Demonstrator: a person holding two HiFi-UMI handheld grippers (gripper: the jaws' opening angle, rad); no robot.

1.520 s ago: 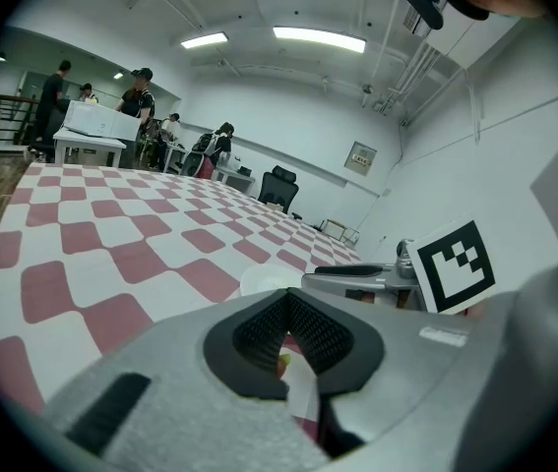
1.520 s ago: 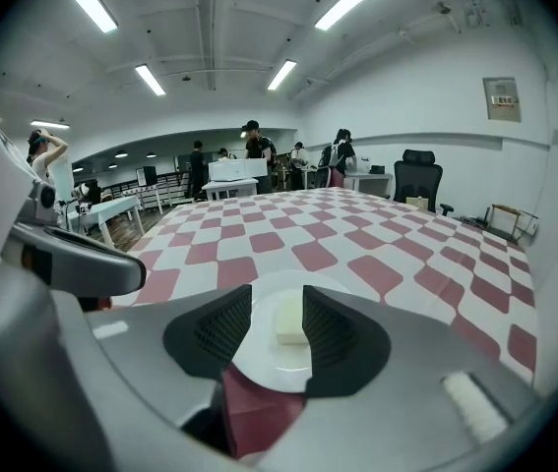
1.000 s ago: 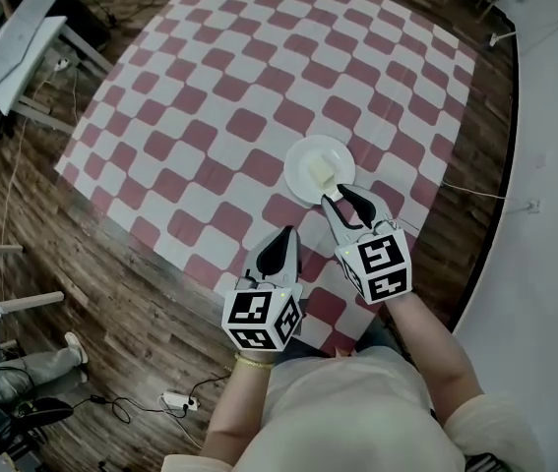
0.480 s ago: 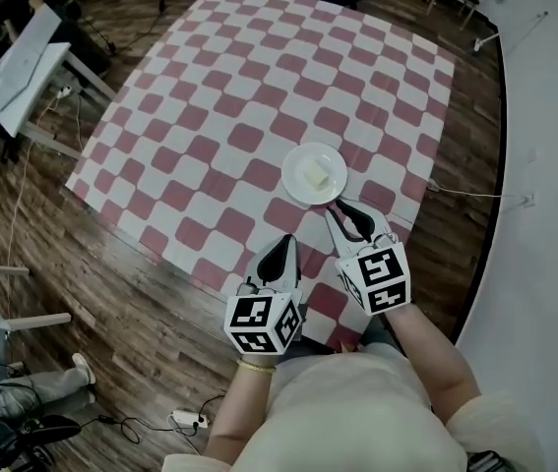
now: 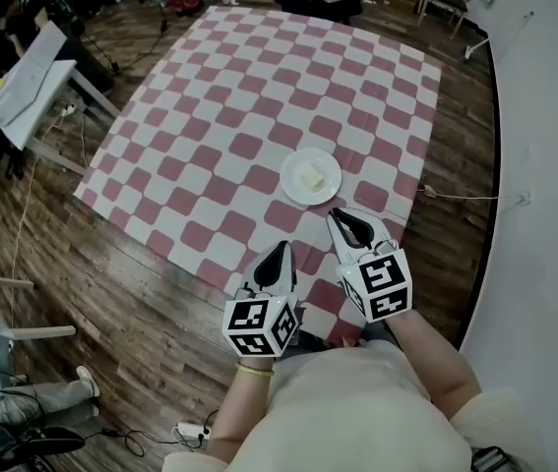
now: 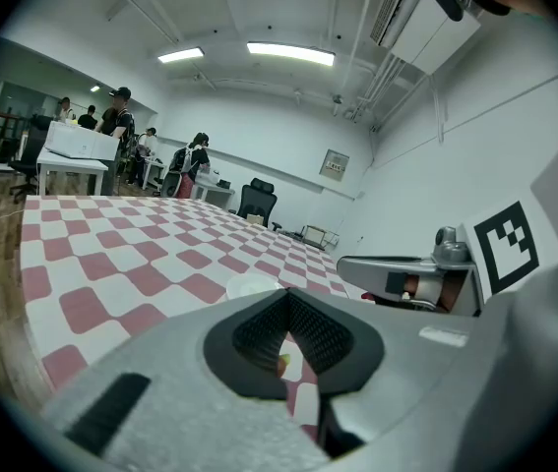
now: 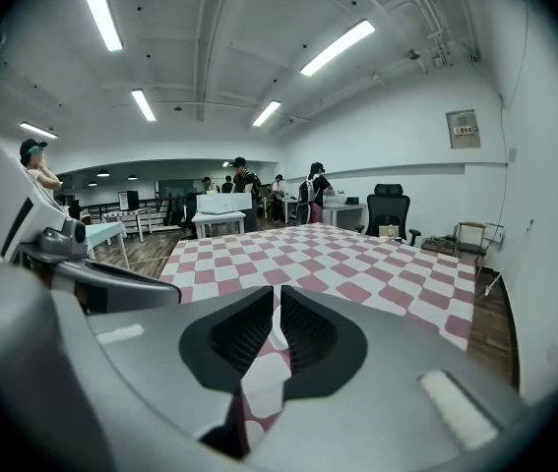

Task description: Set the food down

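Observation:
A white plate (image 5: 326,192) lies on the red-and-white checked cloth (image 5: 229,116), with a pale piece of food (image 5: 310,179) resting on it. My right gripper (image 5: 339,214) hovers just short of the plate's near rim. Its jaws have just been closing and now stand a thin slit apart with nothing between them (image 7: 277,315). My left gripper (image 5: 280,251) is further back and to the left, shut and empty (image 6: 286,298). The left gripper view shows the plate (image 6: 251,285) low ahead and the right gripper (image 6: 397,273) beside it.
The cloth's near edge runs just under both grippers, with wood floor (image 5: 111,293) beyond it. White tables (image 5: 28,72) stand at the left, a cable (image 5: 461,197) trails to the right wall, and chairs and people are at the far end (image 7: 244,190).
Both grippers have drawn back from the plate toward me and risen. The right jaws went from wide open at the plate's rim to nearly together. The food stays on the plate.

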